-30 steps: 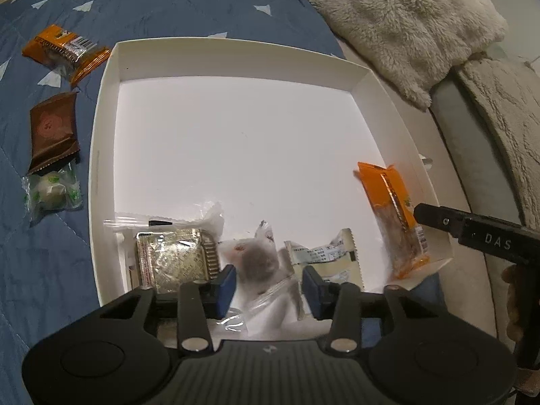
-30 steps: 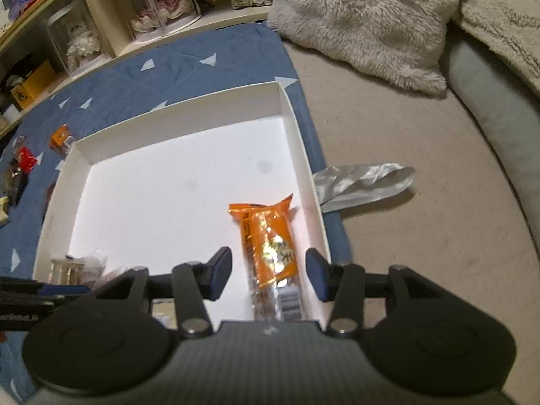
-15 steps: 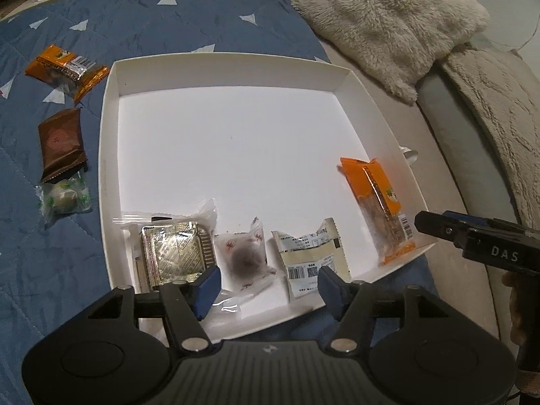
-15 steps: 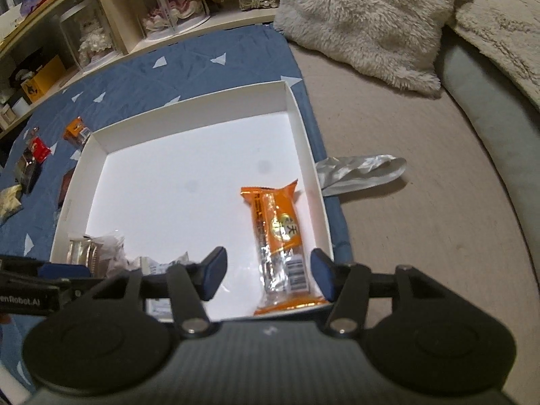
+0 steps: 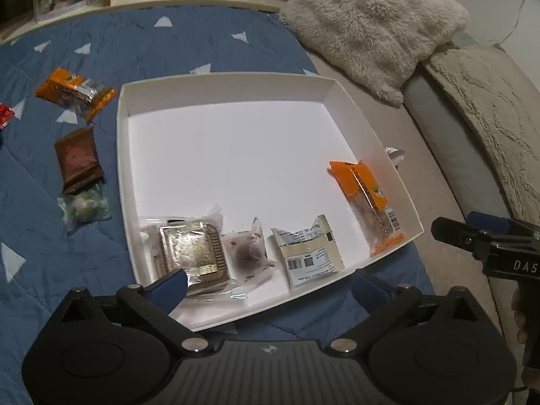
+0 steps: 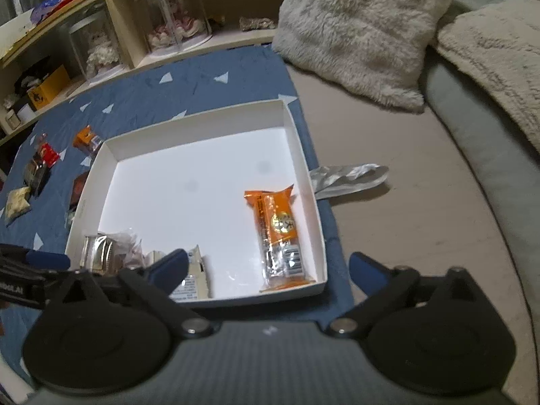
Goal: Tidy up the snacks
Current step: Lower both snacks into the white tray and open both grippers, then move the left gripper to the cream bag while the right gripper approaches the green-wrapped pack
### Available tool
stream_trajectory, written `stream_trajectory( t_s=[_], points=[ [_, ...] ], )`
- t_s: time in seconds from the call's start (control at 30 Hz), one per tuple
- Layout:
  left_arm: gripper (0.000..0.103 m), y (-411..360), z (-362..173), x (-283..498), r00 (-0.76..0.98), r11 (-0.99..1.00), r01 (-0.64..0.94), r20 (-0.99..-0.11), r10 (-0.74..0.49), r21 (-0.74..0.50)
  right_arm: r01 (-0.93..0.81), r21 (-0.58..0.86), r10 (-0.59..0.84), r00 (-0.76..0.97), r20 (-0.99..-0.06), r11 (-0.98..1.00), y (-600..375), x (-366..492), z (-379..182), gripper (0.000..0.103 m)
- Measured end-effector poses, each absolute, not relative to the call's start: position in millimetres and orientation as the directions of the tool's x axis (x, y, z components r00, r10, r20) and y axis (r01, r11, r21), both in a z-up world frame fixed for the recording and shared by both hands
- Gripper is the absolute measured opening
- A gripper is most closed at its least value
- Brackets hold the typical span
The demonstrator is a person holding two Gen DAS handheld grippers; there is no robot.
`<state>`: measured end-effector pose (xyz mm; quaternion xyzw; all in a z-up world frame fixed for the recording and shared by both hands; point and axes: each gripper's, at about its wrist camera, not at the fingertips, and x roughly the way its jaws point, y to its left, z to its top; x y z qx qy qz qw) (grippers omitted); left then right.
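A white box (image 5: pixel 123 155) lies on a blue quilt. Along its near wall sit a gold foil snack (image 5: pixel 192 253), a clear pouch with a dark sweet (image 5: pixel 248 253) and a cream barcode packet (image 5: pixel 308 256). An orange bar (image 5: pixel 368 199) (image 6: pixel 278 229) lies by the right wall. My left gripper (image 5: pixel 268 287) hovers over the near edge, its jaws opening wide and gripping nothing. My right gripper (image 6: pixel 266 268) hangs above the box's near right corner (image 6: pixel 320 283), its jaws also opening, with nothing pressed between them.
Left of the box lie an orange packet (image 5: pixel 76 92), a brown packet (image 5: pixel 77 160) and a green-white candy (image 5: pixel 84 207). A silver wrapper (image 6: pixel 347 177) lies right of the box. A fluffy cushion (image 6: pixel 354 33) and shelves (image 6: pixel 135 50) stand behind.
Both grippers opened wide and drew back and up from the box. The clear pouch left the left jaws and the orange bar left the right jaws; both lie in the box.
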<state>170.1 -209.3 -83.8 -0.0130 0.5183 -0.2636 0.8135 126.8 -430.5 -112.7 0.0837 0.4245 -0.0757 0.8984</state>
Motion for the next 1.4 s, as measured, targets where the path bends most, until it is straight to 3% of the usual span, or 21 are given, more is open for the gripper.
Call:
stream_trajectory(
  t_s=[0.8,1.4],
  points=[
    [0.103,-111.9,-34.3,179.3,0.489,0.892,0.384,-0.767,-0.414,-0.237,0.177,0.075,-0.064,0.666,-0.743,0.981,-373.5,126.5,-81.0,0.102],
    [0.103,22.9,-40.4,213.0,0.599,0.966,0.129,-0.758,-0.257,-0.225,0.040,0.099,0.043,0.694,-0.719,0.994,-279.2,186.1,-91.2,0.102]
  ],
)
